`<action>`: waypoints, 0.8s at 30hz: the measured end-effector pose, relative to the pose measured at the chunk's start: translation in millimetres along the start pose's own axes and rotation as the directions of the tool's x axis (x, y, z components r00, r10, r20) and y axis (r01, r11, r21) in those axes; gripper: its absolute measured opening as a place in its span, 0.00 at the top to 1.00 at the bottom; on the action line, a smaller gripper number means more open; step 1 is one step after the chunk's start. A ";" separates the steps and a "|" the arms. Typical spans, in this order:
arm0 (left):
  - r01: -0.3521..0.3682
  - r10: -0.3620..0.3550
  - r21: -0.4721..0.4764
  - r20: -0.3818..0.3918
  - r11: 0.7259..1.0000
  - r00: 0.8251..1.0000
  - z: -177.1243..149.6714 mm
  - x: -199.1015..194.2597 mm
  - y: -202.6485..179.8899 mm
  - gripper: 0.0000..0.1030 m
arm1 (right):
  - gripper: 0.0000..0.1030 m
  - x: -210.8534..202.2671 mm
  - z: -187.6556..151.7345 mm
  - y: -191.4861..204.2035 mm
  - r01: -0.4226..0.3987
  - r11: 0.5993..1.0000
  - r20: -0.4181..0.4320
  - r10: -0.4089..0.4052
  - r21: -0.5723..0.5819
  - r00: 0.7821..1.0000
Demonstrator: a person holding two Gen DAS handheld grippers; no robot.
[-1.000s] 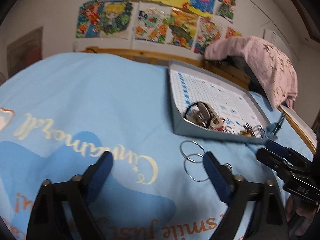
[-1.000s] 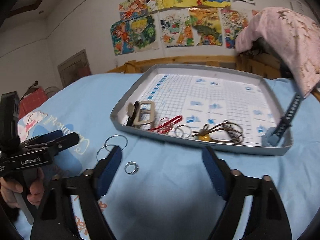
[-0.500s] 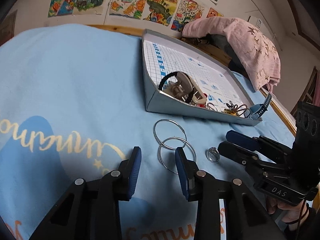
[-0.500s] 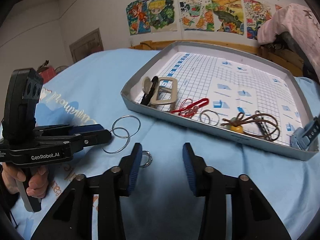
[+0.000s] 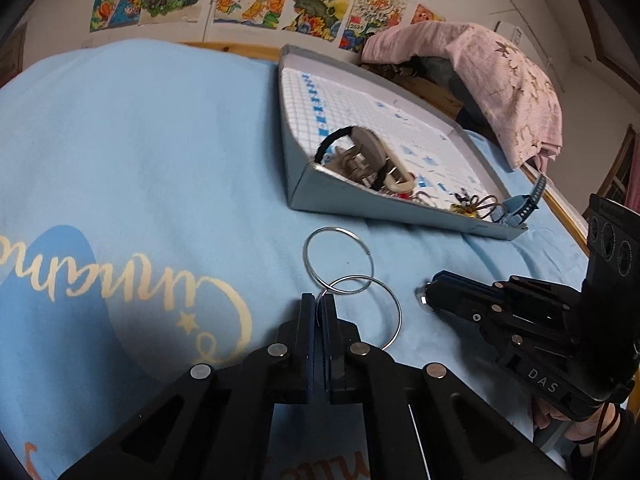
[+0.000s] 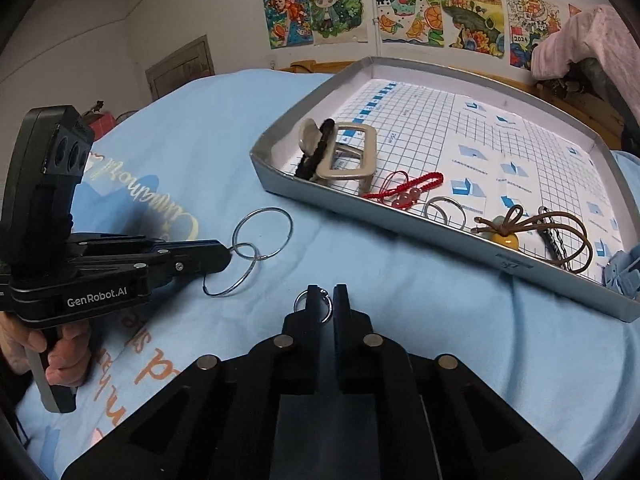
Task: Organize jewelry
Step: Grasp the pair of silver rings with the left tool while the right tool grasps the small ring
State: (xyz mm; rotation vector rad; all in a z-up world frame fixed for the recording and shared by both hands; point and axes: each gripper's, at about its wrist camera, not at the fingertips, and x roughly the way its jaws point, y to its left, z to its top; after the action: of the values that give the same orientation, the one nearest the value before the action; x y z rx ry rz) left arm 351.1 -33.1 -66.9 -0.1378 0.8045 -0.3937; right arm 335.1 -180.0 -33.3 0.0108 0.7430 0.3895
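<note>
Two linked silver hoops [image 5: 352,276] lie on the blue sheet in front of a grey tray [image 5: 360,204]. My left gripper [image 5: 318,300] is shut on the near hoop's rim; it also shows in the right wrist view [image 6: 228,254] gripping the hoops [image 6: 256,244]. My right gripper [image 6: 326,294] is shut on a small silver ring [image 6: 326,312]; in the left wrist view it [image 5: 426,296] shows the ring [image 5: 421,300] at its tip. The tray [image 6: 280,176] holds a beige hair clip [image 6: 344,156], a red cord bracelet [image 6: 408,188], a silver ring [image 6: 444,210], a brown cord piece [image 6: 532,232].
The blue sheet [image 5: 140,160] covers the bed. A blue strap [image 5: 524,204] leans in the tray's corner. A pink cloth [image 5: 500,72] lies on a pile behind the tray. Drawings hang on the wall [image 6: 400,12].
Both grippers have closed from wide open: the left onto the near hoop, the right onto the small ring. Both moved forward and down toward the sheet.
</note>
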 end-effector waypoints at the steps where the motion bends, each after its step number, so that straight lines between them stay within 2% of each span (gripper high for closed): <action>1: 0.002 -0.002 0.006 0.004 1.000 1.000 0.7 -2.1 -0.8 0.97 | 0.96 -0.7 -0.3 -0.2 -0.003 1.000 0.006 0.003 0.000 1.000; 5: -0.007 0.006 0.028 0.040 1.000 0.999 4.8 -15.6 -8.3 0.97 | 0.99 -14.2 2.7 -8.0 -0.030 0.999 0.057 0.028 0.036 0.998; 11: -0.033 0.029 0.053 0.077 0.998 0.997 16.0 -36.6 -22.8 0.97 | 0.99 -30.5 7.9 -24.4 -0.055 0.995 0.134 0.043 0.086 0.990; 15: -0.081 0.076 0.064 0.073 0.995 0.994 14.2 -37.3 -24.6 0.97 | 0.99 -23.0 6.1 -27.7 -0.066 0.993 0.095 0.056 0.101 0.994; 21: -0.113 0.113 -0.006 0.028 0.994 0.993 6.7 -25.3 -7.5 0.97 | 0.98 -5.2 5.3 -26.1 -0.071 0.991 0.038 0.067 0.112 0.997; 24: -0.110 0.111 -0.036 0.021 0.993 0.994 4.1 -23.4 -0.1 0.97 | 0.91 1.3 4.7 -24.6 -0.077 0.991 0.022 0.075 0.113 0.997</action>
State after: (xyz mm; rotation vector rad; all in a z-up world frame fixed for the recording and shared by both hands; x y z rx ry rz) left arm 339.4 -24.2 -48.3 -0.1298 0.7931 -0.2734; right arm 347.4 -201.8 -34.3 0.1503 0.7484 0.4191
